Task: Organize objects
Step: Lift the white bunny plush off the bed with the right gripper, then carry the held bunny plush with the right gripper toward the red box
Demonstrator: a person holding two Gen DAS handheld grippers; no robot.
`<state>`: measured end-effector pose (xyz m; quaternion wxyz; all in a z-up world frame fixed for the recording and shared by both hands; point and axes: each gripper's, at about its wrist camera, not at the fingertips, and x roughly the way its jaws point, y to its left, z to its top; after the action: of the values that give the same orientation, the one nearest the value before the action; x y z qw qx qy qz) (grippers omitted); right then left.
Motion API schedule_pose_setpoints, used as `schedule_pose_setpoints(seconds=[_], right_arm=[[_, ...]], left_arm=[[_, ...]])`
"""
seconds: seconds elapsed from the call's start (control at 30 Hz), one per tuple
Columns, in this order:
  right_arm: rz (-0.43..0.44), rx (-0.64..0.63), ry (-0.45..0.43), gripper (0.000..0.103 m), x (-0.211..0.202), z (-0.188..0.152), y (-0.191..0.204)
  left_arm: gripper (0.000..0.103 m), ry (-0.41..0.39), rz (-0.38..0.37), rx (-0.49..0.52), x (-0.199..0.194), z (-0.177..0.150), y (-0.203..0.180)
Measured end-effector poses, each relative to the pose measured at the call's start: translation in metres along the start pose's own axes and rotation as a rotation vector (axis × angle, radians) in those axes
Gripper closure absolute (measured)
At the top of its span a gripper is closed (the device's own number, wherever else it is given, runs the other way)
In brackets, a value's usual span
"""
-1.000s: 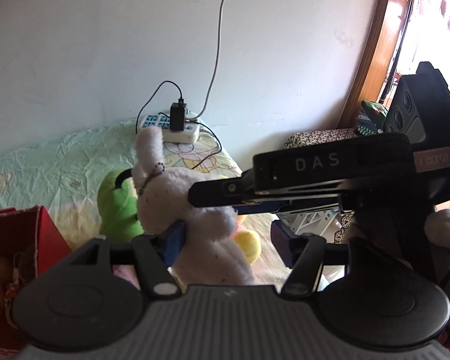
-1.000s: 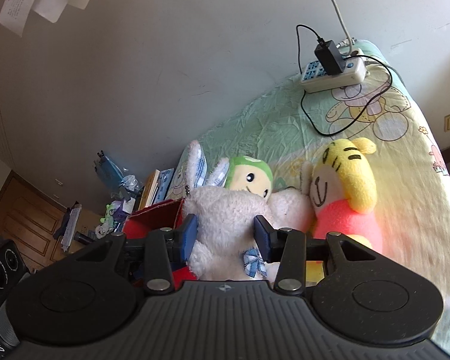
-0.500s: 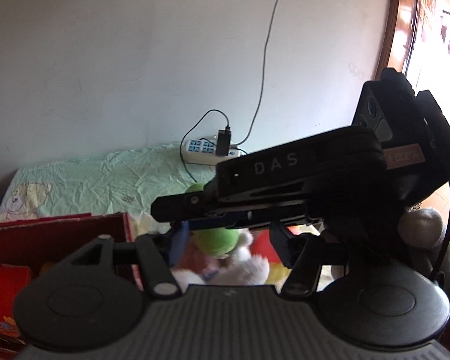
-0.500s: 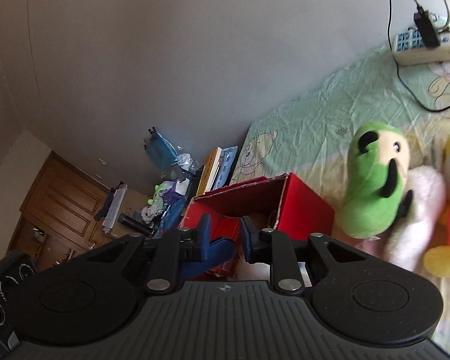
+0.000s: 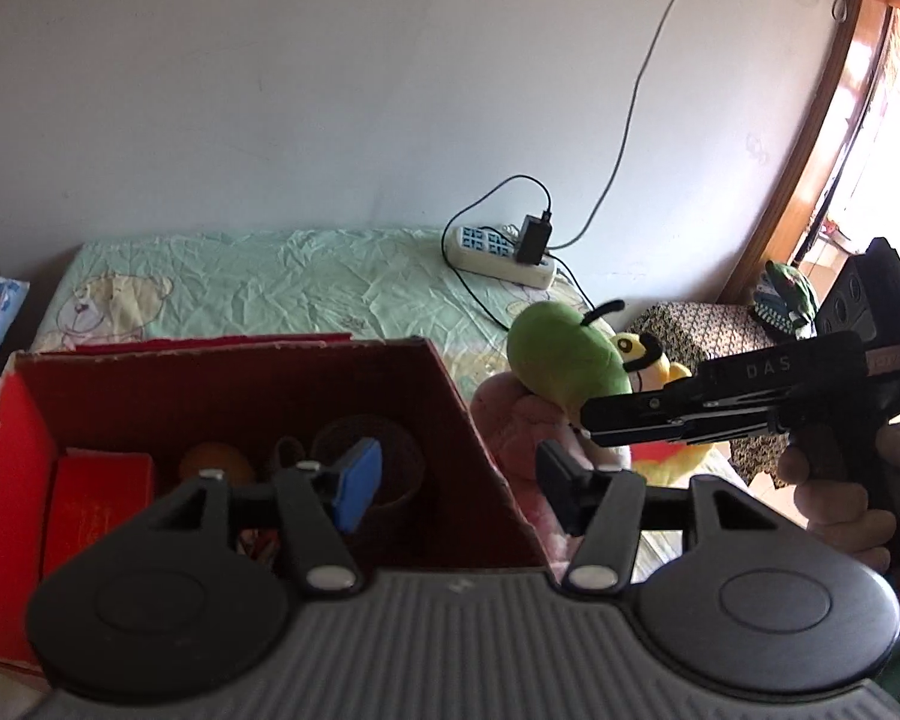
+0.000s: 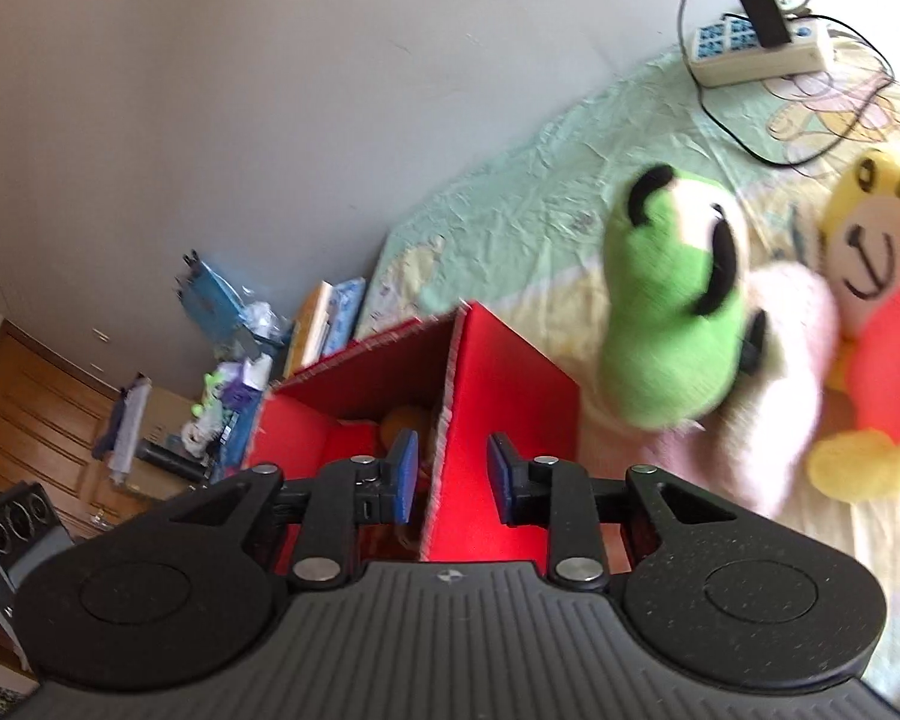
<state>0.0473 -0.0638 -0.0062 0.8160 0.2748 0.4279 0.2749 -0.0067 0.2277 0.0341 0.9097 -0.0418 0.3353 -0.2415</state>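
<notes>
While both grippers hang over the red box (image 5: 450, 420), neither holds anything. The left gripper (image 5: 456, 483) is spread wide, its blue pad inside the box opening and its other finger beyond the box's right wall. The right gripper (image 6: 447, 477) is parted by a moderate gap that straddles the box's near corner edge, though contact cannot be judged. At two o'clock from the box, the green plush (image 6: 672, 306) lies on the bed (image 5: 306, 282), leaning on a pink plush (image 6: 774, 384), with a yellow plush (image 6: 870, 276) just beside it.
</notes>
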Motion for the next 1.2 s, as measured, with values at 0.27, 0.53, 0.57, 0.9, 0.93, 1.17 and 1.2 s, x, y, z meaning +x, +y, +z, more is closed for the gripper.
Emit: schedule_pose_setpoints(seconds=[0.27,0.53,0.57,0.9,0.93,1.17,1.2], right_arm=[[-0.104,-0.118,0.1,0.07,-0.007,-0.02,-0.021],[-0.075,-0.189,0.205,0.068,0.02,-0.019,-0.054],[-0.071,-0.206,0.207,0.068,0.024,-0.021,-0.055],[-0.002,-0.195,0.294,0.067,0.053,-0.022,-0.087],[0.005,-0.188,0.299,0.067,0.053,-0.021,-0.09],[0.018,-0.206,0.379,0.067,0.044,-0.02,-0.093],[0.022,-0.19,0.394,0.067,0.042,-0.018,-0.097]], left_arm=[[0.036,0.11,-0.07,0.055,0.002,-0.043,-0.061],[0.035,0.235,-0.145,-0.029,0.036,-0.09,-0.12],[0.034,0.252,-0.14,-0.046,0.044,-0.096,-0.124],[0.031,0.342,-0.005,-0.227,0.102,-0.131,-0.131],[0.031,0.339,0.003,-0.237,0.105,-0.131,-0.129],[0.031,0.288,0.067,-0.272,0.108,-0.119,-0.121],[0.031,0.29,0.069,-0.275,0.108,-0.119,-0.119]])
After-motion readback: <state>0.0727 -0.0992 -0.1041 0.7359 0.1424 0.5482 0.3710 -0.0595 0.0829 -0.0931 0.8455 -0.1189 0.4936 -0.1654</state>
